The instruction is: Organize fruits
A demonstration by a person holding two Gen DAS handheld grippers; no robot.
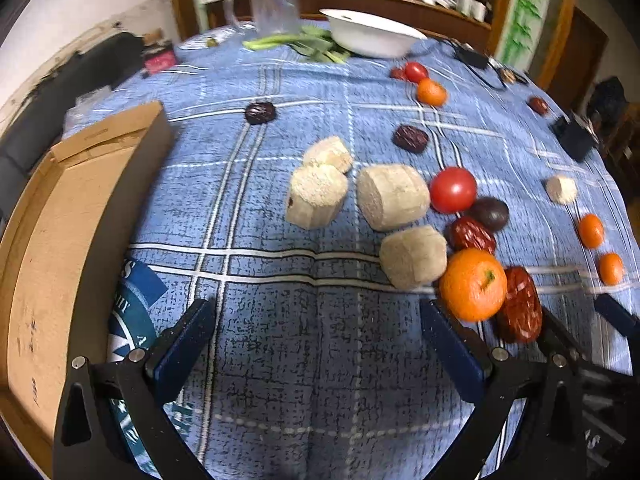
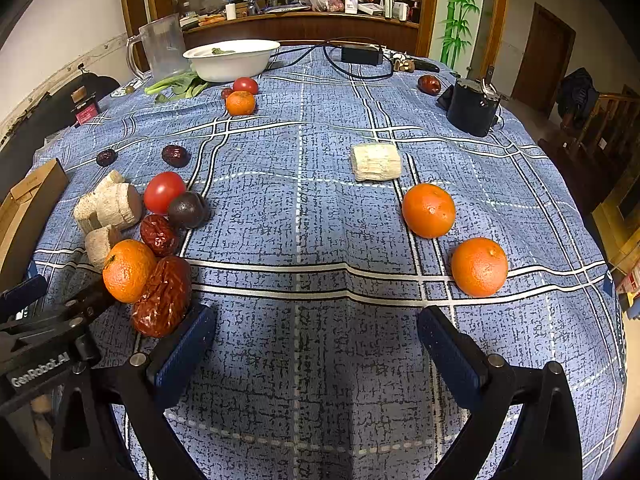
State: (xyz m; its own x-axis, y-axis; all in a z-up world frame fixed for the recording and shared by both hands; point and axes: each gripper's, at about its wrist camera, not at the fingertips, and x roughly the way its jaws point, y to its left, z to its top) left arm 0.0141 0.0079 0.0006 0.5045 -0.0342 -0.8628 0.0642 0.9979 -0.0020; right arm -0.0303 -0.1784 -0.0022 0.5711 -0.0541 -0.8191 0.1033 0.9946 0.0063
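Observation:
Fruits lie scattered on a blue checked tablecloth [image 2: 320, 208]. A cluster holds a tangerine [image 1: 473, 285] [image 2: 128, 270], a big red date [image 1: 520, 305] [image 2: 163, 297], a tomato [image 1: 453, 189] [image 2: 164, 192], a dark plum [image 2: 187, 209] and several pale cut chunks [image 1: 392, 196]. Two more tangerines [image 2: 428, 210] [image 2: 479, 266] and a pale chunk [image 2: 376, 161] lie to the right. My left gripper [image 1: 316, 344] is open and empty, its right finger beside the tangerine. My right gripper [image 2: 316, 340] is open and empty, its left finger touching the big date.
A cardboard box [image 1: 60, 248] stands at the table's left edge. A white bowl [image 2: 232, 58], a clear pitcher [image 2: 160, 48] and green leaves [image 2: 180, 85] stand at the back. A black container [image 2: 473, 109] and cables [image 2: 352, 56] are at the back right.

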